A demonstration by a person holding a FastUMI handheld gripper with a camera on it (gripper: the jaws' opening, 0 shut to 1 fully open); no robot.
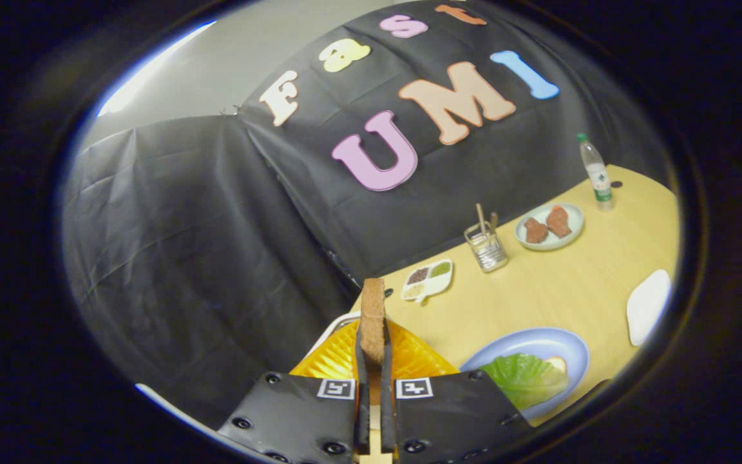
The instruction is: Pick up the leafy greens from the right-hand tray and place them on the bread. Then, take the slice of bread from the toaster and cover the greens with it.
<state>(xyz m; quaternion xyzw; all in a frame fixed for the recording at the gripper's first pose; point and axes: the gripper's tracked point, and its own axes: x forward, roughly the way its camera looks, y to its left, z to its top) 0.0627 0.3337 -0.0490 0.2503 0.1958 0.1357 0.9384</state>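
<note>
— Bread slice [372, 319]: where is it?
— Clamped upright on edge between the fingers [373, 386], which are closed tight on it, above the orange toaster [339, 357].
— And the greens [522, 379]?
— Just right of the fingers, lying on bread in the blue plate [564, 341] on the table [538, 290].
— Farther off?
— A spice dish [428, 279], a glass holder [487, 248], a plate of meat [549, 225] — then a bottle [596, 173].

Creased black cloth wall [203, 225] behind, pale wooden table [538, 296] before it, grey wall [216, 71] above, bright light strip [152, 67]

Brown bread slice [372, 319], green leafy greens [524, 379], pale-blue plate [561, 339], orange toaster [339, 357].
</note>
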